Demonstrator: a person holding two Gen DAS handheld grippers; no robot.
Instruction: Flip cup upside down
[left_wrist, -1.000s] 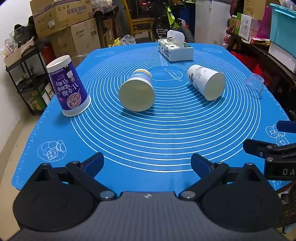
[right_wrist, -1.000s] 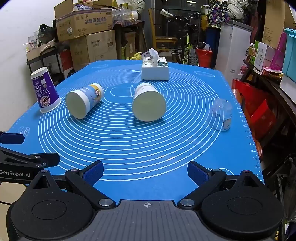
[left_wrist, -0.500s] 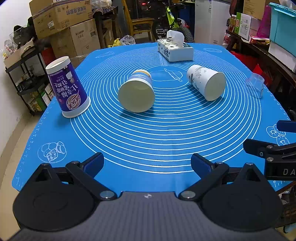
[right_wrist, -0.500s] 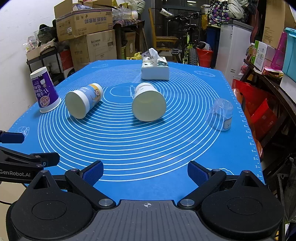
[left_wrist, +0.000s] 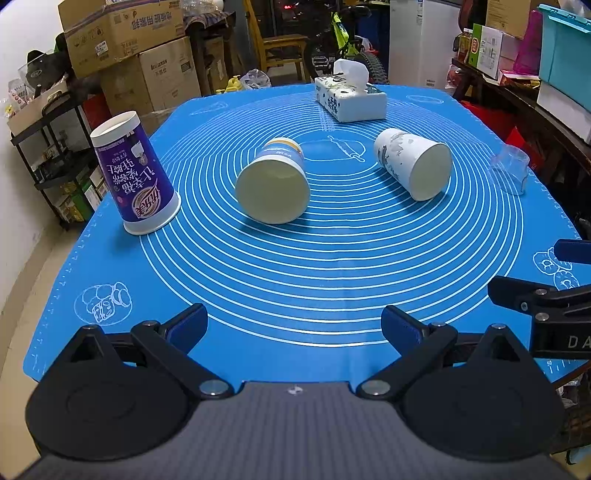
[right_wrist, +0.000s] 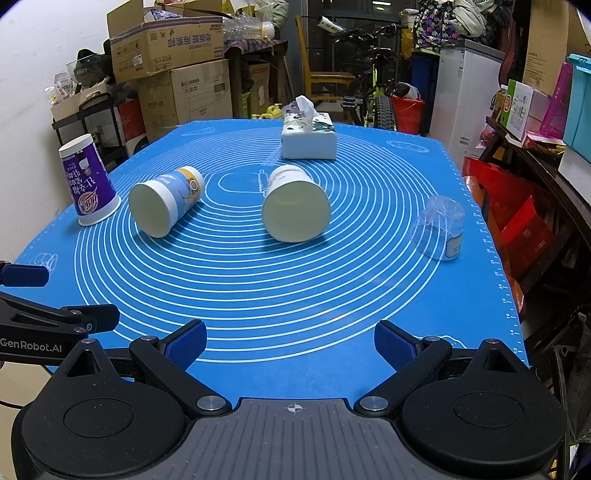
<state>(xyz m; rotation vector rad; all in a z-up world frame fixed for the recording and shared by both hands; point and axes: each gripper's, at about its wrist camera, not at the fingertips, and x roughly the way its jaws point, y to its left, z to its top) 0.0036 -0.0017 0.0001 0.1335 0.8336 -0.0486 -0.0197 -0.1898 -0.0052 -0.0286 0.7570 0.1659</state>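
In the left wrist view, the left gripper (left_wrist: 294, 325) is hovering over the near edge of the table (left_wrist: 258, 354) with its jaws spread wide and holding nothing. The task is looking partly done: the purple cup (left_wrist: 135, 173), ahead and to the left of the jaws, is already standing mouth-down, and the clear plastic cup (left_wrist: 509, 169), far off to the right, is sitting inverted too. Two paper cups are lying on their sides with their open mouths facing the camera, the blue-and-yellow cup (left_wrist: 274, 181) almost straight ahead of the jaws and the white printed cup (left_wrist: 415, 167) ahead and to the right, so I judge these are what is left to turn over. A tissue box (left_wrist: 350, 98) is sitting beyond them. The right gripper is showing at the right edge of this view. In the right wrist view, the right gripper (right_wrist: 290, 341) is likewise waiting at the near edge, jaws released and empty, well apart from every cup. The white printed cup (right_wrist: 295, 205) is lying nearly straight ahead of these jaws, the blue-and-yellow cup (right_wrist: 164, 202) ahead to the left, the purple cup (right_wrist: 88, 181) further left, and the clear plastic cup (right_wrist: 439, 228) ahead to the right. A blue silicone mat (right_wrist: 295, 288) printed with white rings is covering the table. Around it, cardboard boxes (right_wrist: 173, 48), a bicycle (right_wrist: 369, 85) and loaded shelves are crowding a dim storeroom.
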